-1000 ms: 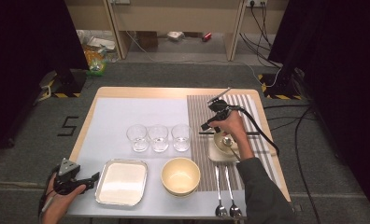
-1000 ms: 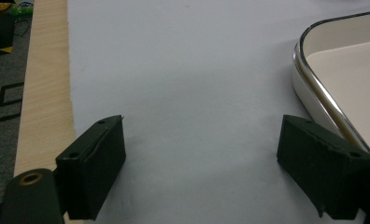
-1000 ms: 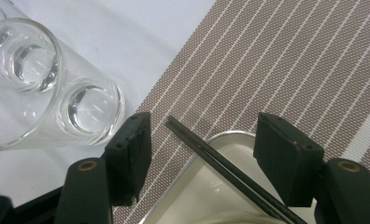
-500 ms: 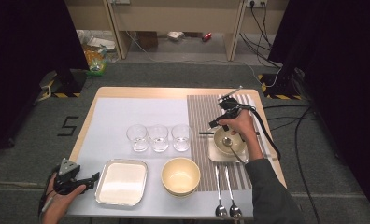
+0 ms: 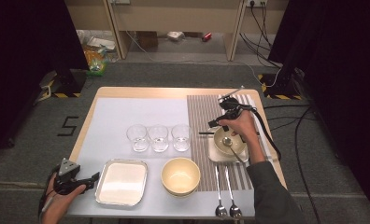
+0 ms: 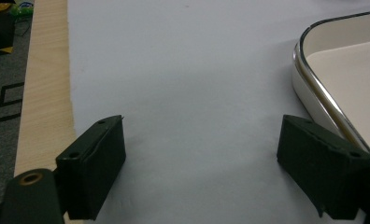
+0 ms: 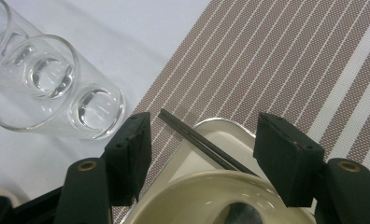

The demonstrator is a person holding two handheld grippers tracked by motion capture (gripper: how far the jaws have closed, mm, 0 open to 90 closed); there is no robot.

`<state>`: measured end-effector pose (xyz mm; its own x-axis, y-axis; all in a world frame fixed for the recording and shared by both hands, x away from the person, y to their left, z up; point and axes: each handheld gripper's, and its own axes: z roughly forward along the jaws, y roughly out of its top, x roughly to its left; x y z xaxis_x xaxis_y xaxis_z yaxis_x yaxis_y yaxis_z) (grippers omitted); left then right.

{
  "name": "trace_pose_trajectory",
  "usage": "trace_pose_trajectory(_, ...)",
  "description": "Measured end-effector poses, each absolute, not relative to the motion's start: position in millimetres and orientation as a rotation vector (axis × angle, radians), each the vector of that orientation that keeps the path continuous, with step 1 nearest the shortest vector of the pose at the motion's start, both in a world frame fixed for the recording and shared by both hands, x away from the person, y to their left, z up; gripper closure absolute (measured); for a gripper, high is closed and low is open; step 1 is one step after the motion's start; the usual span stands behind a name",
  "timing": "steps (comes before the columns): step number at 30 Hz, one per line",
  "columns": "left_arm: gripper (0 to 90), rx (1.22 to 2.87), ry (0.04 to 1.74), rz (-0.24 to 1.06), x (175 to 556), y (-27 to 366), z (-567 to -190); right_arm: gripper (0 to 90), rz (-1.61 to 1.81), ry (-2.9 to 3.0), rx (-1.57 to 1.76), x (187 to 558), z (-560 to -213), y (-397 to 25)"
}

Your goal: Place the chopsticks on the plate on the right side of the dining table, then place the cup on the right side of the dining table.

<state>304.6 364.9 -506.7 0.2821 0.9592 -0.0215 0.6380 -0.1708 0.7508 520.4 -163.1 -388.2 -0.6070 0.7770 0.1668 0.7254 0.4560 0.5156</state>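
Observation:
My right gripper (image 5: 214, 124) (image 7: 202, 126) hovers open over the far left edge of a small metal tray (image 5: 213, 154) on the striped placemat (image 5: 202, 109). In that tray stands a cream bowl (image 5: 235, 146) (image 7: 197, 198) with a spoon (image 5: 227, 141) in it. A thin dark stick (image 7: 199, 140) (image 5: 206, 133), like a chopstick, leans on the tray's rim between my open jaws, untouched. My left gripper (image 5: 93, 178) (image 6: 202, 135) rests open at the near left, just left of a bigger metal tray (image 5: 121, 182) (image 6: 314, 93); nothing lies between its jaws.
Three empty glasses (image 5: 158, 137) (image 7: 57, 88) stand in a row mid-table. A yellow bowl (image 5: 180, 175) sits near the front. Two spoons (image 5: 225, 205) lie on the placemat's near end. The white mat (image 6: 183, 70) ends at the wooden table edge (image 6: 45, 79).
The right hand has shifted slightly to the right and nearer, with its gripper staying over the small tray's far left edge. The left gripper has not moved.

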Motion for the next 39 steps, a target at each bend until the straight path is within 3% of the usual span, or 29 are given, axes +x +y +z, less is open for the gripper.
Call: trace_pose_trajectory(39, 14.6, 1.896, 1.433, 0.622, 304.8, 364.8, -506.8, 35.7, 0.915, 2.632, 1.226, 495.7, -387.8, -133.7)
